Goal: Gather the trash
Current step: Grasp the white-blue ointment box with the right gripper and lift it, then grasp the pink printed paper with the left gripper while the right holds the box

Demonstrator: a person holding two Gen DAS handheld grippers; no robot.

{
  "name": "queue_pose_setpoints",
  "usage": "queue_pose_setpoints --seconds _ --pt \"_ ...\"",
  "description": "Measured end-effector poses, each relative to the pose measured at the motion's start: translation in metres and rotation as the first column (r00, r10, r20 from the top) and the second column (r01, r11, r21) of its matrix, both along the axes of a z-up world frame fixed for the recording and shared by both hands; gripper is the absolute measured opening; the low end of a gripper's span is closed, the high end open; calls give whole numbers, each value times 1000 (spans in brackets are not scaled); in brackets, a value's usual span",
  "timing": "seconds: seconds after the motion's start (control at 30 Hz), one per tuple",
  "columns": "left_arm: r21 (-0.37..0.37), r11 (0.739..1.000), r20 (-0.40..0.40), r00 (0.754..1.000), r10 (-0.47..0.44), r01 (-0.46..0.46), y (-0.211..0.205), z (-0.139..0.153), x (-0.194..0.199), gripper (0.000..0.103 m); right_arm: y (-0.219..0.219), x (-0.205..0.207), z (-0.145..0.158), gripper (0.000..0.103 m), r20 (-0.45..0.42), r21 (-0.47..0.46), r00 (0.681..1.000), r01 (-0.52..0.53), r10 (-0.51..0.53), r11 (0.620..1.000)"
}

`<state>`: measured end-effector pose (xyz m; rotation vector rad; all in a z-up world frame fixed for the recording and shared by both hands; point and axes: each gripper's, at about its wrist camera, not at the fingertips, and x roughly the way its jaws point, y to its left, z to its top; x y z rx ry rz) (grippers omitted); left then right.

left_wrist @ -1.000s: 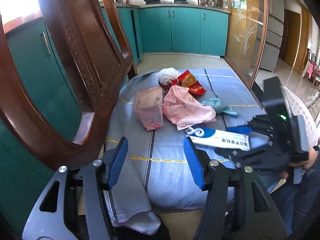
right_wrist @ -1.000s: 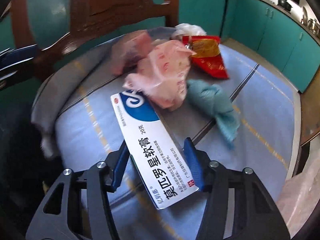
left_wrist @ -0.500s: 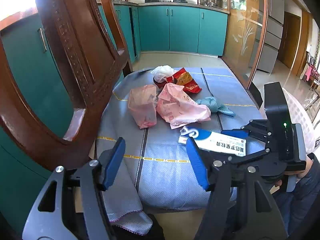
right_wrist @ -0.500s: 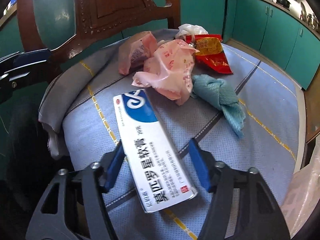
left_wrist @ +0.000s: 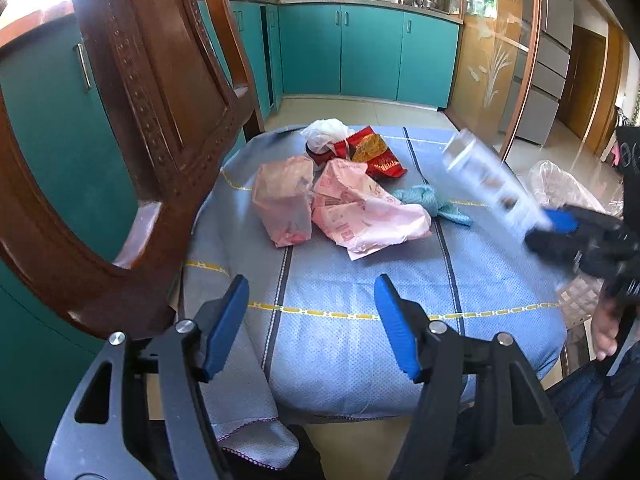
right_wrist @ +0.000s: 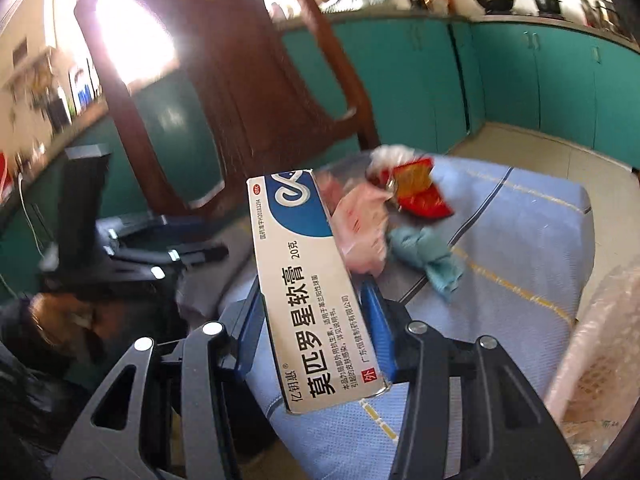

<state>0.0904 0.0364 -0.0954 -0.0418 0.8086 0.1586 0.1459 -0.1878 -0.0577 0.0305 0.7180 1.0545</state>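
Now a blue-clothed table (left_wrist: 360, 300) holds crumpled bags (left_wrist: 360, 212) at its far side. Right claw (right_wrist: 316, 312), just closing, pinches a box (right_wrist: 304, 280) by its long edges, lifted clear; it looks light, stiff, crushable. Left claw (left_wrist: 312, 320) hangs wide, empty.

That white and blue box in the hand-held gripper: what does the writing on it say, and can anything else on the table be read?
On the white and blue box, clamped in the right hand-held gripper:
"亿钥迅"
"莫匹罗星软膏"
"20克"
"外" in a red square
"广东恒健制药有限公司"
The other small lines on the box: too small to read reliably.
Pink printed bag: red print, too blurred to read.
Red snack packet: lettering unreadable.
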Motion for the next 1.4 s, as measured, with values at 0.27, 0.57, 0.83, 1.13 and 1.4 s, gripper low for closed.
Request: queue_pose_setpoints --seconds 0.27,0.57,0.83,1.13,1.4 --pt "-11 1000 -19 1000 -13 13 -6 -10 7 66 -10 31 -12 48 38 -154 928 371 -370 916" --pt "-28 999 -19 999 -28 28 -12 -13 10 66 20 35 -41 48 117 -384 906 419 -406 823" --pt "-83 996 25 999 -35 37 -11 -2 26 67 29 35 -46 48 102 -394 925 375 -366 839" --pt "-278 961 -43 999 -4 -8 -12 -16 109 66 33 30 -47 48 95 -396 936 348 -339 850" --pt "-217 976 -130 991 -23 -6 -32 -47 135 14 38 28 -51 48 92 -407 946 319 -309 856"
